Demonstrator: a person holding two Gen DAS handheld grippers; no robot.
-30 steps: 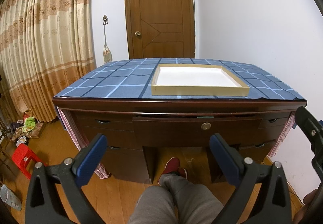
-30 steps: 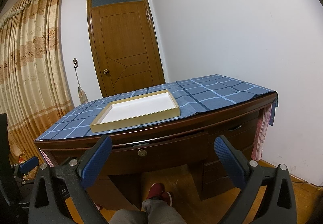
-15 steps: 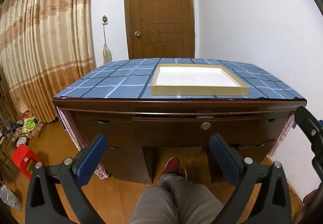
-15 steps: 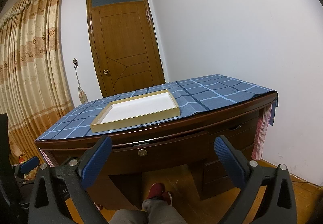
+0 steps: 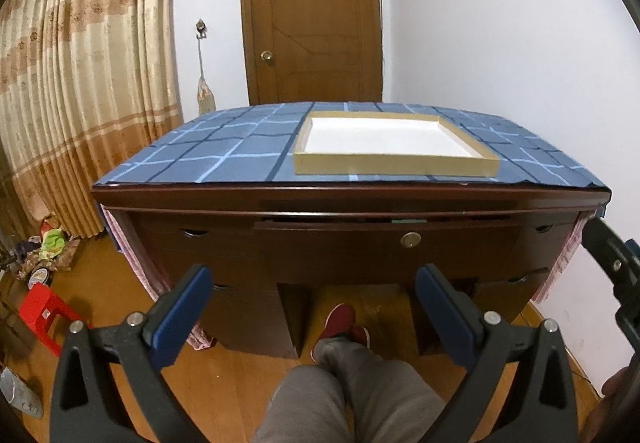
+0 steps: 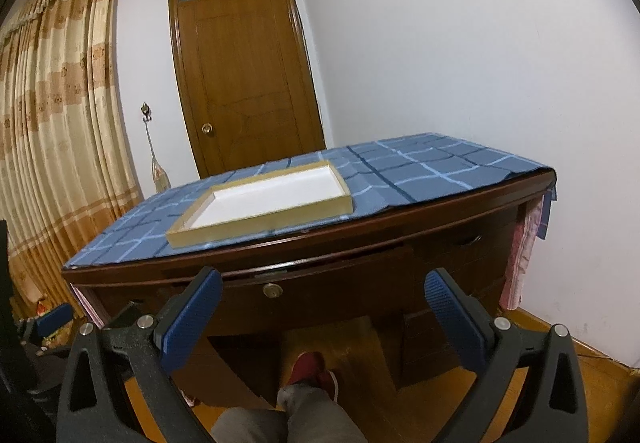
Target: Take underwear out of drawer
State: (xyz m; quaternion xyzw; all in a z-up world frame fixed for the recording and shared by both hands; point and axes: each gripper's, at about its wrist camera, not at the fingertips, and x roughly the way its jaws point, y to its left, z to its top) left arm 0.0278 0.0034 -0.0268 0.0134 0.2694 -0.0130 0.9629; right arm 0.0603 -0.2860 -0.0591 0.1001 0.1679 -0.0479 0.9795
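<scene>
A dark wooden desk stands in front of me, with a middle drawer (image 5: pixel 384 247) that has a round brass lock (image 5: pixel 411 240); the drawer front sits slightly ajar, a sliver of something greenish showing in the gap. No underwear is visible. The same drawer (image 6: pixel 320 283) shows in the right wrist view. My left gripper (image 5: pixel 314 303) is open and empty, short of the drawer front. My right gripper (image 6: pixel 322 303) is open and empty too, close to the drawer. The right gripper's edge (image 5: pixel 612 263) shows at the far right of the left wrist view.
A shallow wooden tray (image 5: pixel 394 163) with a white bottom lies on the blue checked cloth (image 5: pixel 224 159) on the desk top. A person's grey trouser leg (image 5: pixel 352 395) and red shoe (image 5: pixel 340 323) are under the desk. A red stool (image 5: pixel 42 309) and clutter sit left; a door (image 5: pixel 312 15) behind.
Both grippers have moved closer to the desk, the right one more and tilted; the desk looks larger. Both stay open.
</scene>
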